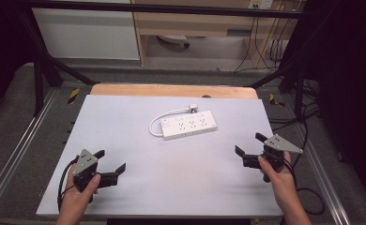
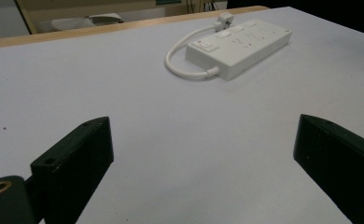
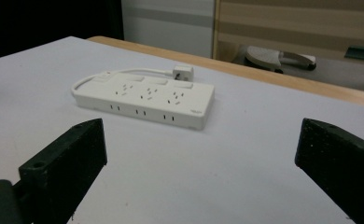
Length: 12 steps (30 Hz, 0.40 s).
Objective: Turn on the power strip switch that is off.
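Lying mid-worktop (image 1: 125, 197), a white power strip (image 1: 188, 125) stretches its long axis left to right, ahead of and between the left tool (image 1: 112, 165) and right tool (image 1: 250, 147), both gaping empty, roughly equidistant.

Ahead of you, the pale tabletop (image 1: 125, 122) ends in a wooden edge; beyond, grey floor (image 1: 209, 51), wooden shelving (image 1: 195, 21), dangling cables (image 1: 261, 42).
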Available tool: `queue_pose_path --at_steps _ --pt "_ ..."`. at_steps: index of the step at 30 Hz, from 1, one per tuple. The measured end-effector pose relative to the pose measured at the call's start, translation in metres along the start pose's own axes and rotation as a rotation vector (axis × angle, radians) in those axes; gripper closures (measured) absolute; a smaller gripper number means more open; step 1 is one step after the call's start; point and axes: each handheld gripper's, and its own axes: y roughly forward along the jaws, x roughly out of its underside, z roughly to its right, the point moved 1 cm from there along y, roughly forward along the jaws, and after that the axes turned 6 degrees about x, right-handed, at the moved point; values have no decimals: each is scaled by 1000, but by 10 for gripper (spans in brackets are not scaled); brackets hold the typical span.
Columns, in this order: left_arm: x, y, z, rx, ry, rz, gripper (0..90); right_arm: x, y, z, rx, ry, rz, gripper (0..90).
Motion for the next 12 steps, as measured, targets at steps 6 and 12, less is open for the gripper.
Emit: queue_pose_path --at_steps 6,12 --pt "-1 -1 0 1 5 2 49 20 5 0 -2 5 -47 27" --pt "-2 -2 1 3 10 6 49 36 13 -3 -3 -17 -149 29"
